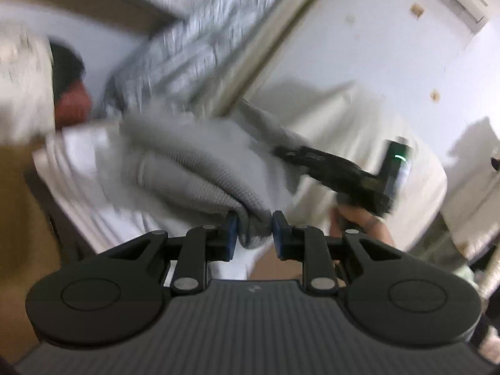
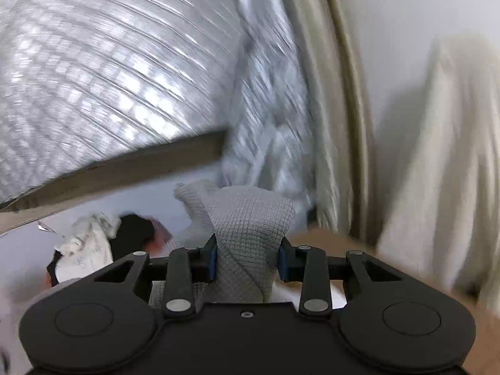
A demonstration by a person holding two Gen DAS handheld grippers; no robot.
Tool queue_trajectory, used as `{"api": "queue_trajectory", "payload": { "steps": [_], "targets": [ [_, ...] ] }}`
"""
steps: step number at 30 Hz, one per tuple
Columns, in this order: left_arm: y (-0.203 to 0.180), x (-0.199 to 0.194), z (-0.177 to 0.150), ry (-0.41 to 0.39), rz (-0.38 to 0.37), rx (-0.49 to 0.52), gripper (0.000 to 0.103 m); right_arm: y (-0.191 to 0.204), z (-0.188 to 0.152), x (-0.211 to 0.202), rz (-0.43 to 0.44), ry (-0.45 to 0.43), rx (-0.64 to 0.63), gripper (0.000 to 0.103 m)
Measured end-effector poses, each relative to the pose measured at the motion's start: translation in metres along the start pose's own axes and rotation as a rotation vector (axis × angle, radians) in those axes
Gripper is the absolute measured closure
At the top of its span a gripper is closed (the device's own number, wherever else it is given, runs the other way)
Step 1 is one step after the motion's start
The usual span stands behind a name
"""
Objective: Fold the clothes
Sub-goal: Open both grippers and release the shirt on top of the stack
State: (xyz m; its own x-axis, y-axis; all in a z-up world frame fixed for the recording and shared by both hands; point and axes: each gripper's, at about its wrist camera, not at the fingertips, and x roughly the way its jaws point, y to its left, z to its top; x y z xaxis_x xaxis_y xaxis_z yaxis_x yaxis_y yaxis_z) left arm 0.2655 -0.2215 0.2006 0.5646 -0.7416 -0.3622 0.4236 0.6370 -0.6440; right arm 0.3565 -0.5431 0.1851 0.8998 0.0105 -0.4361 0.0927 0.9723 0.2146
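Both views are showing motion blur, so edges are soft. The left gripper (image 1: 254,229) is pinching a bunched corner of the grey waffle-knit garment (image 1: 193,168); its blue-padded jaws are standing slightly apart, with cloth filling the gap between them. The garment is hanging in the air, stretching away to the right gripper (image 1: 331,168), which is gripping its far end. In the right wrist view the right gripper (image 2: 247,257) is clamping a thick fold of the same garment (image 2: 247,215), jaws part-way closed on it and cloth rising upright between the pads. Below the garment a white cloth (image 1: 78,156) is lying, probably on a brown surface. A checked grey-white fabric (image 2: 93,78) is filling the background.
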Motion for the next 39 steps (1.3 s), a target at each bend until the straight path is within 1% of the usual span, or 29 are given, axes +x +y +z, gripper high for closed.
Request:
{"api": "queue_trajectory", "payload": {
  "steps": [1, 2, 3, 4, 5, 7, 8, 11, 12, 13, 15, 16, 17, 18, 20, 21, 22, 23, 24, 26, 28, 31, 33, 35, 36, 37, 38, 39],
  "targets": [
    [0.006, -0.005, 0.004, -0.002, -0.024, -0.018, 0.08, -0.01, -0.006, 0.01, -0.011, 0.075, 0.046, 0.059],
    [0.012, -0.01, 0.008, -0.008, -0.048, -0.037, 0.08, -0.02, -0.012, 0.016, -0.023, 0.127, 0.107, 0.047],
    [0.016, -0.021, 0.012, -0.037, -0.041, -0.027, 0.08, -0.031, -0.017, 0.016, -0.036, 0.137, 0.187, 0.038],
    [0.018, -0.035, 0.015, -0.079, -0.023, 0.002, 0.079, -0.042, -0.021, 0.014, -0.043, 0.143, 0.269, 0.035],
    [0.018, -0.049, 0.017, -0.128, -0.004, 0.026, 0.074, -0.051, -0.021, 0.01, -0.04, 0.136, 0.341, 0.03],
    [0.018, -0.07, 0.019, -0.226, 0.028, 0.052, 0.073, -0.062, -0.02, 0.0, -0.044, 0.115, 0.423, 0.03],
    [0.018, -0.076, 0.02, -0.274, 0.04, 0.053, 0.073, -0.063, -0.018, -0.005, -0.052, 0.095, 0.432, 0.03],
    [0.014, -0.059, 0.019, -0.374, 0.032, 0.07, 0.073, -0.035, -0.008, -0.026, -0.107, -0.038, 0.229, 0.03],
    [0.016, -0.045, 0.018, -0.36, 0.035, 0.062, 0.073, -0.026, -0.004, -0.032, -0.116, -0.076, 0.162, 0.03],
    [0.018, -0.031, 0.015, -0.341, 0.051, 0.055, 0.073, -0.016, 0.001, -0.035, -0.103, -0.098, 0.096, 0.03],
    [0.027, 0.0, 0.008, -0.295, 0.136, 0.049, 0.073, 0.008, 0.007, -0.037, -0.061, -0.117, -0.057, 0.03],
    [0.037, 0.013, 0.004, -0.264, 0.192, 0.012, 0.073, 0.018, 0.008, -0.033, -0.033, -0.099, -0.119, 0.03],
    [0.048, 0.026, 0.001, -0.232, 0.25, -0.028, 0.07, 0.027, 0.009, -0.027, -0.006, -0.061, -0.164, 0.03],
    [0.059, 0.039, -0.003, -0.2, 0.308, -0.068, 0.067, 0.031, 0.006, -0.017, 0.001, -0.013, -0.18, 0.03],
    [0.079, 0.041, -0.005, -0.213, 0.268, -0.134, 0.065, 0.041, 0.001, 0.003, 0.014, 0.081, -0.213, 0.028],
    [0.082, 0.04, -0.002, -0.201, 0.262, -0.127, 0.065, 0.045, -0.002, 0.013, 0.015, 0.117, -0.222, 0.028],
    [0.081, 0.039, 0.001, -0.19, 0.266, -0.123, 0.064, 0.045, -0.007, 0.022, 0.003, 0.128, -0.215, 0.027],
    [0.08, 0.037, 0.003, -0.178, 0.27, -0.119, 0.059, 0.045, -0.012, 0.03, -0.004, 0.128, -0.198, 0.024],
    [0.079, 0.037, 0.003, -0.173, 0.274, -0.112, 0.059, 0.045, -0.015, 0.036, 0.001, 0.107, -0.159, 0.02],
    [0.076, 0.039, 0.0, -0.172, 0.289, -0.092, 0.058, 0.051, -0.016, 0.037, -0.016, 0.086, -0.122, 0.018],
    [0.072, 0.039, -0.001, -0.173, 0.308, -0.076, 0.057, 0.058, -0.016, 0.035, -0.045, 0.062, -0.115, 0.02],
    [0.069, 0.038, -0.004, -0.167, 0.306, -0.076, 0.056, 0.058, -0.007, 0.033, -0.152, 0.022, -0.14, 0.021],
    [0.07, 0.036, -0.003, -0.163, 0.295, -0.088, 0.056, 0.05, 0.004, 0.032, -0.171, 0.04, -0.059, 0.022],
    [0.068, 0.032, 0.0, -0.157, 0.296, -0.081, 0.056, 0.047, 0.012, 0.022, -0.195, 0.041, 0.013, 0.022],
    [0.065, 0.028, 0.002, -0.156, 0.304, -0.062, 0.055, 0.05, 0.013, 0.014, -0.209, 0.035, 0.026, 0.022],
    [0.058, 0.022, 0.002, -0.174, 0.327, -0.032, 0.055, 0.055, 0.011, 0.002, -0.221, 0.029, 0.03, 0.022],
    [0.051, 0.015, 0.003, -0.194, 0.35, 0.0, 0.051, 0.058, 0.007, -0.011, -0.225, 0.021, 0.038, 0.022],
    [0.042, 0.007, 0.002, -0.216, 0.358, 0.021, 0.039, 0.061, 0.002, -0.024, -0.222, 0.013, 0.048, 0.022]
  ]
}}
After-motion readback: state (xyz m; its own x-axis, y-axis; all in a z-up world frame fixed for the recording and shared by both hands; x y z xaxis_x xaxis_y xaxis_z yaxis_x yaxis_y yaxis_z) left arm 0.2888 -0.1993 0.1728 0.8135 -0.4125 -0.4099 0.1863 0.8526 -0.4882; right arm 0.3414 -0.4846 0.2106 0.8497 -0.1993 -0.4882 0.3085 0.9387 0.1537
